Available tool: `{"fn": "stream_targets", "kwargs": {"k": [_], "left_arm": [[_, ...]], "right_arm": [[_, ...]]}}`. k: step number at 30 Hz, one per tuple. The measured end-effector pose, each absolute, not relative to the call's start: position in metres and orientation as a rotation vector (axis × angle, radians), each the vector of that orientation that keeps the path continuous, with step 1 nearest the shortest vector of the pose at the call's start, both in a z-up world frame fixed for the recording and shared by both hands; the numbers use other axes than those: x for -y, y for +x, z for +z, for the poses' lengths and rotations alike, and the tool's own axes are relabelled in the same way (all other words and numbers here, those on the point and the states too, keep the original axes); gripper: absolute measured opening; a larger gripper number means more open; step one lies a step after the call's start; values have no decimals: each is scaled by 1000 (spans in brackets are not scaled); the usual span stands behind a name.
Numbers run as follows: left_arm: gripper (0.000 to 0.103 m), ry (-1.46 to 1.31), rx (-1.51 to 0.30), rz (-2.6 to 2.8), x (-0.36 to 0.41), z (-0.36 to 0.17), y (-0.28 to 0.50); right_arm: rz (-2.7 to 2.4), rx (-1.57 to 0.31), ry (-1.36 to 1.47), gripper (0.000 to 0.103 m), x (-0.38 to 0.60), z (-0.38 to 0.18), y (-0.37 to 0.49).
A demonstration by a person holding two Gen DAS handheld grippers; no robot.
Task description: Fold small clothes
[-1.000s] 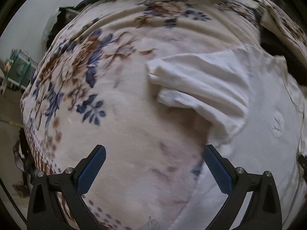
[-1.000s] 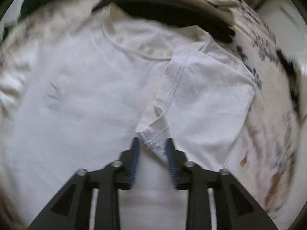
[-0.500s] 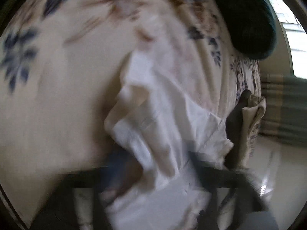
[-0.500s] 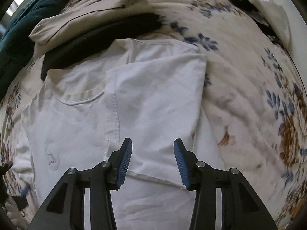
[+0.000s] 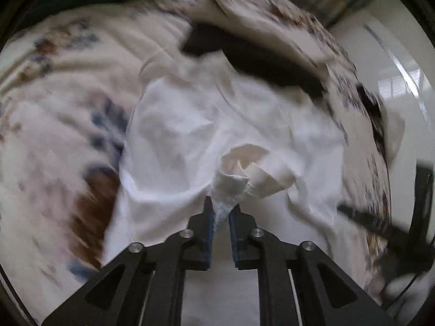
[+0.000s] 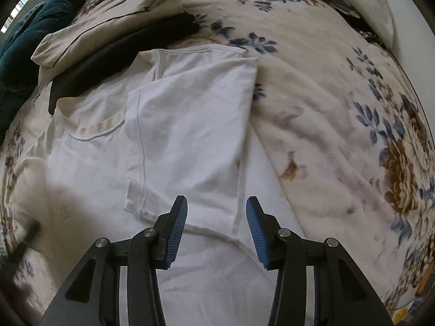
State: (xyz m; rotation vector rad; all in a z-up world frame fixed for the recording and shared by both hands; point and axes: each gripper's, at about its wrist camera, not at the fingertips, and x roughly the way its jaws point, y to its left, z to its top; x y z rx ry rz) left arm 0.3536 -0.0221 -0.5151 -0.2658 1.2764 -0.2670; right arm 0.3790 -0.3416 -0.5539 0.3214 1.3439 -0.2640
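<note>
Open floral blanket [image 6: 339, 125] is left free right of the white shirt [image 6: 190, 125]; its far edge is blocked by dark folded clothes [image 6: 122, 54].

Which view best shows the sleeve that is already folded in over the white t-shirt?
The right wrist view: the folded sleeve lies flat and sharp on the white t-shirt, ahead of the open right gripper. The left wrist view is blurred; there the left gripper pinches a bunched part.
</note>
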Motion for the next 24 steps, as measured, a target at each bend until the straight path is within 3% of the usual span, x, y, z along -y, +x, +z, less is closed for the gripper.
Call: {"fn": "stream_targets", "kwargs": {"k": [2, 6, 8, 16, 18, 19, 20, 24], "left_arm": [[33, -270, -1315, -255, 20, -516, 344], [76, -266, -1284, -159, -11, -506, 333], [82, -230, -1257, -95, -24, -504, 334], [82, -176, -1249, 43, -67, -517, 369], [82, -169, -1246, 43, -70, -517, 374], [82, -164, -1249, 39, -71, -517, 375], [82, -159, -1250, 36, -69, -518, 375], [82, -145, -1259, 8, -60, -523, 380]], "right_arm": [[-228, -1344, 349, 48, 344, -547, 380], [-62, -1335, 446, 60, 335, -535, 399], [42, -1341, 494, 60, 323, -535, 413], [359, -1594, 467, 64, 239, -602, 474], [390, -1642, 425, 39, 226, -609, 472], [396, -1642, 395, 9, 222, -607, 471], [392, -1638, 364, 3, 219, -604, 470], [364, -1534, 315, 2, 224, -578, 482]]}}
